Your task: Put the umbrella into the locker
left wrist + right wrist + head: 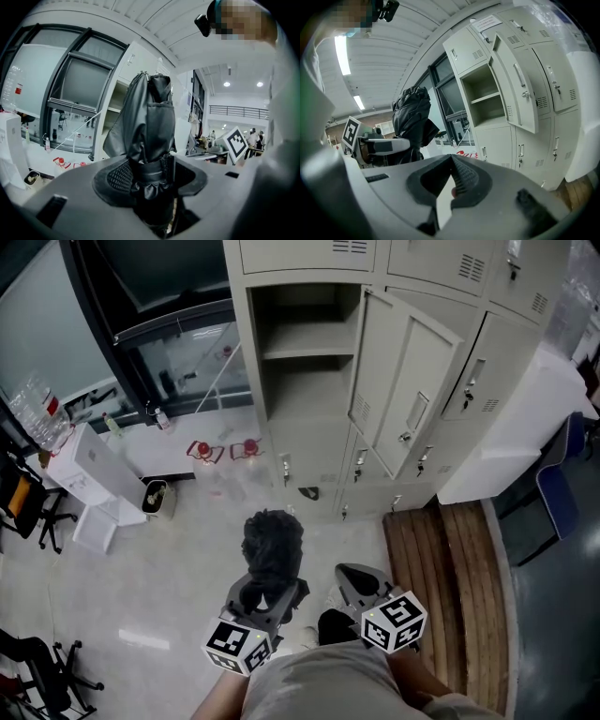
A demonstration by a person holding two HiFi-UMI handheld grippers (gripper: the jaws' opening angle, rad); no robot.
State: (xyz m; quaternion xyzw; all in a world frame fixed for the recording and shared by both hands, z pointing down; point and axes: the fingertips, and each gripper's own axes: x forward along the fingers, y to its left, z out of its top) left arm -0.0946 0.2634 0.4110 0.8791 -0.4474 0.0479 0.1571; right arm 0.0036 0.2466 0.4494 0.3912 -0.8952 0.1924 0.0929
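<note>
A folded black umbrella (273, 549) stands upright in my left gripper (265, 592), which is shut on its lower part. In the left gripper view the umbrella (150, 126) fills the middle, with the pads of the left gripper (147, 176) pressed on its strapped end. My right gripper (361, 582) is beside it on the right, shut with nothing in it. In the right gripper view the right gripper's (452, 161) jaws meet at the tip, and the umbrella (411, 122) shows at the left. Ahead stands a grey locker with one open compartment (309, 381), its door (403, 381) swung right.
A wooden bench (450, 568) lies on the floor to my right, before the lockers. Red items (216, 451), a small bin (155, 495) and a white box (84, 465) lie to the left. A blue chair (558, 484) is at far right.
</note>
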